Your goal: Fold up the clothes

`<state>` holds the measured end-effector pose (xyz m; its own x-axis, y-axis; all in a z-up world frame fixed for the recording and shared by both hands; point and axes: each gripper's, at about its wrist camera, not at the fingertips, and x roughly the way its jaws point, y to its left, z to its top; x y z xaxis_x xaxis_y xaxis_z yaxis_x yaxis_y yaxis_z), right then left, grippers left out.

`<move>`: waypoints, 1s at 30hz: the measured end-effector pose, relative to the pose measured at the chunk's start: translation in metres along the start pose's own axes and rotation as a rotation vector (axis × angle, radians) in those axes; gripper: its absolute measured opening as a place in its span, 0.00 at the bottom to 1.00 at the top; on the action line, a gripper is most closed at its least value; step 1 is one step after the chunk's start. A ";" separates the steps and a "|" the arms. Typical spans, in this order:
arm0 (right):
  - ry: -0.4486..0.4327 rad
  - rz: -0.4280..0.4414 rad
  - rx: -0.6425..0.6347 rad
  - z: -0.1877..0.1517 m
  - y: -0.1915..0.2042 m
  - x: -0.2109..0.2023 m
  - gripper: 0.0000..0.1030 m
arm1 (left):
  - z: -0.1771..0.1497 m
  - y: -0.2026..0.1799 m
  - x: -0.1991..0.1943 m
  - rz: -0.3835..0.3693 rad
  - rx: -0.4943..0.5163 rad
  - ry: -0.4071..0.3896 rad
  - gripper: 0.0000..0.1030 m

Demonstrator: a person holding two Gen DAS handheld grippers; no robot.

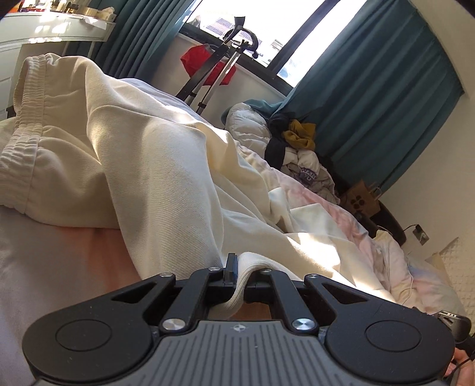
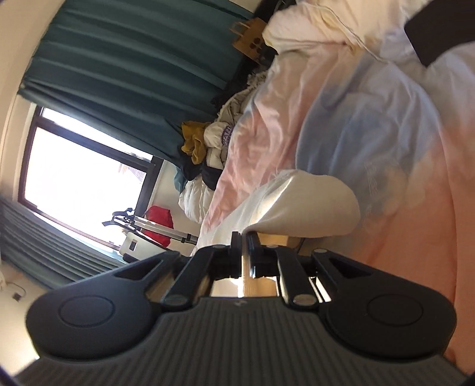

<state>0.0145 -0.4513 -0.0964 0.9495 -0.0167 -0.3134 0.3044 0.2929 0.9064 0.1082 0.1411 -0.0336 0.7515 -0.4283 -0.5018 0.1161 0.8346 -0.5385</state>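
Cream trousers [image 1: 142, 166] on bed [image 1: 59, 252]: left gripper [image 1: 241, 274] jaws clamp a cuff fold; right gripper [image 2: 244, 246] jaws nearly closed, fabric edge just ahead, grip unclear.

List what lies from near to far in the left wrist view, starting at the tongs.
Left tongs shut on the cream trousers' cuff → cream trousers → white duvet → red bag by the window.

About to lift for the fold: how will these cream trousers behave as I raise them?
Likely floppy: the cream trousers drape in soft folds over the bed. Probably fairly heavy for cloth, given the thick twill weave and bulky elastic waistband. The cuff pinched in the left hand-held gripper bends limply, so the rest should sag.
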 end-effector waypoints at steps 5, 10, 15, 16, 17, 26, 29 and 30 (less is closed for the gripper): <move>0.052 -0.051 0.134 0.001 -0.020 0.018 0.32 | 0.000 0.003 0.004 0.011 -0.007 0.012 0.03; 0.076 -0.133 0.272 0.002 -0.044 0.029 0.66 | 0.001 0.005 0.004 -0.001 -0.043 0.015 0.03; 0.100 -0.192 0.348 0.011 -0.063 0.051 0.63 | 0.006 0.024 0.011 -0.034 -0.133 0.031 0.03; 0.089 -0.197 0.337 0.014 -0.064 0.053 0.55 | 0.006 0.028 0.013 -0.040 -0.155 0.040 0.03; 0.073 -0.199 0.320 0.015 -0.063 0.053 0.50 | 0.005 0.030 0.015 -0.045 -0.172 0.048 0.03; -0.111 -0.057 0.019 0.027 -0.011 0.021 0.05 | 0.000 0.021 0.021 -0.055 -0.124 0.046 0.03; -0.232 -0.023 -0.098 0.032 0.008 -0.006 0.05 | -0.003 0.016 0.022 -0.074 -0.101 0.052 0.05; -0.274 -0.023 -0.128 0.034 0.012 -0.015 0.05 | -0.005 0.013 0.022 -0.082 -0.090 0.055 0.07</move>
<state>0.0064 -0.4795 -0.0709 0.9330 -0.2773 -0.2296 0.3306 0.4076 0.8512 0.1236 0.1408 -0.0550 0.7050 -0.5143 -0.4883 0.1150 0.7623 -0.6369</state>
